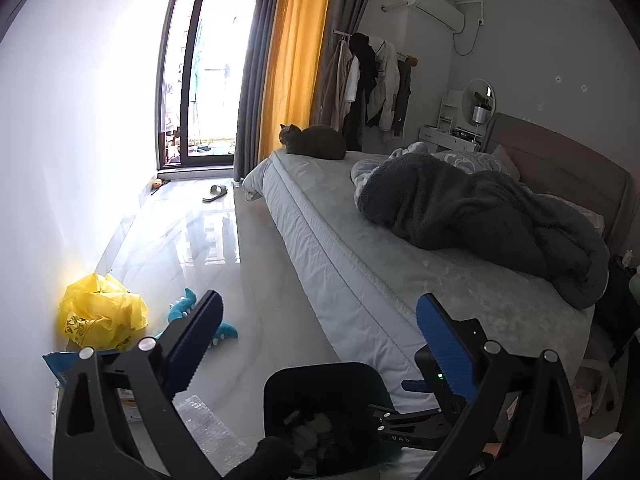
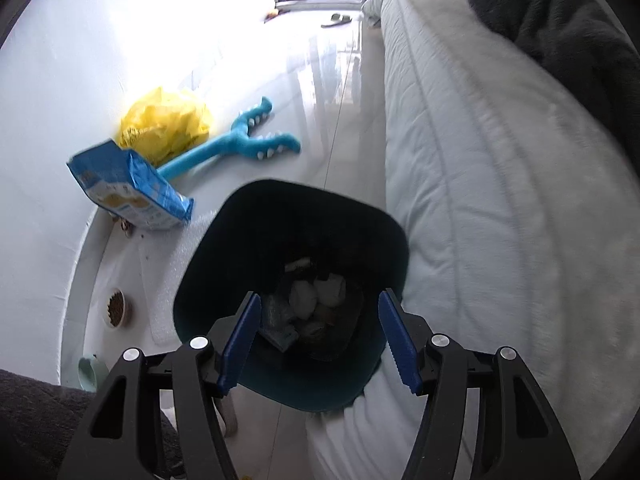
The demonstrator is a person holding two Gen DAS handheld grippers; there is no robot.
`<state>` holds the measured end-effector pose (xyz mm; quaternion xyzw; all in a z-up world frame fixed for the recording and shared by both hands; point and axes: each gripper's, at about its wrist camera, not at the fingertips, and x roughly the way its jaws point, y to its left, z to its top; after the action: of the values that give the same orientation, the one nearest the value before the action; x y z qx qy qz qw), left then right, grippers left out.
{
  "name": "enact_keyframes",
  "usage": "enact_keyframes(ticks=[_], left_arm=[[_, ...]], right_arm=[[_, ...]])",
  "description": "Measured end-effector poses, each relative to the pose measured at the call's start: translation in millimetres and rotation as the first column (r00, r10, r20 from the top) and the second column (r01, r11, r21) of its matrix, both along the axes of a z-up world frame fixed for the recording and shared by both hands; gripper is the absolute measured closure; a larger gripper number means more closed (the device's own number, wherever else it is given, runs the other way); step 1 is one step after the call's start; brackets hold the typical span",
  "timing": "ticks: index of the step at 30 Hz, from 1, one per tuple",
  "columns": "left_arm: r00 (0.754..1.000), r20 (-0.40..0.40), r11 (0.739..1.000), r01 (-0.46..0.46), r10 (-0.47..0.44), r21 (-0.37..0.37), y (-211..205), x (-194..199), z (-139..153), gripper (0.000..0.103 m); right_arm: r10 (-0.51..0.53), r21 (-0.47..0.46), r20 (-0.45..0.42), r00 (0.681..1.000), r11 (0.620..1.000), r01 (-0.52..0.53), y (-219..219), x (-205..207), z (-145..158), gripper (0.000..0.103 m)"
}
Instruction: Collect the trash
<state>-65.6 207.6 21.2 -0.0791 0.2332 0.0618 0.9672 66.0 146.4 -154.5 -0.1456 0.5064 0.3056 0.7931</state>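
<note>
Item: dark bin [image 2: 292, 264], directly under right gripper [image 2: 320, 336], jaws half-wide, empty. Left gripper [image 1: 320, 344], jaws wide, empty. Yellow bag [image 1: 102, 312] at its ten o'clock, nearer left.

A gray cat [image 1: 311, 142] lies curled up at the far end of the bed [image 1: 360, 264]. A dark fluffy blanket [image 1: 480, 220] is bunched up on the bed. A blue toy [image 2: 244, 138] with white teeth lies on the shiny floor [image 1: 188, 240]. A slipper [image 1: 215, 193] sits near the glass door [image 1: 208, 64]. Coats [image 1: 372, 84] hang by the yellow curtain [image 1: 294, 56].
</note>
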Motion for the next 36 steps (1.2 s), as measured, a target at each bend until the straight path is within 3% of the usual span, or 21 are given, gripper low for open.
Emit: enact_keyframes(ticks=[5,11,16,22,32,36], left_arm=[[1.000,0.011,1.000,-0.008,0.007,0.019,-19.1,-23.2,3.2,0.004],[1.000,0.014,1.000,0.006,-0.007,0.016,-39.0,-38.4,6.1,0.004],[1.000,0.027,1.000,-0.009,0.009,0.022,-53.8,-51.1,10.5,0.004],[0.998,0.058,0.999,-0.006,0.004,0.046,-72.3,-66.6,18.2,0.004],[0.997,0.071,0.995,0.022,-0.029,0.094,-89.2,-87.1,11.4,0.004],[0.997,0.076,0.993,-0.009,-0.001,0.122,-92.5,-90.1,5.3,0.004]], right_arm=[[-0.057,0.092,0.112,0.992,0.995,0.046,-25.9,-13.6,46.4,0.032],[-0.108,0.153,0.293,0.950,0.986,0.065,-69.3,-45.1,102.5,0.022],[-0.169,0.172,0.367,0.915,0.979,0.111,-111.8,-64.0,130.0,0.016],[-0.291,0.266,0.408,0.866,0.945,0.192,-174.4,-92.2,171.7,0.006],[-0.417,0.337,0.532,0.737,0.903,0.267,-257.7,-153.1,203.6,0.003],[-0.455,0.344,0.537,0.710,0.887,0.308,-280.7,-164.2,200.0,0.003]])
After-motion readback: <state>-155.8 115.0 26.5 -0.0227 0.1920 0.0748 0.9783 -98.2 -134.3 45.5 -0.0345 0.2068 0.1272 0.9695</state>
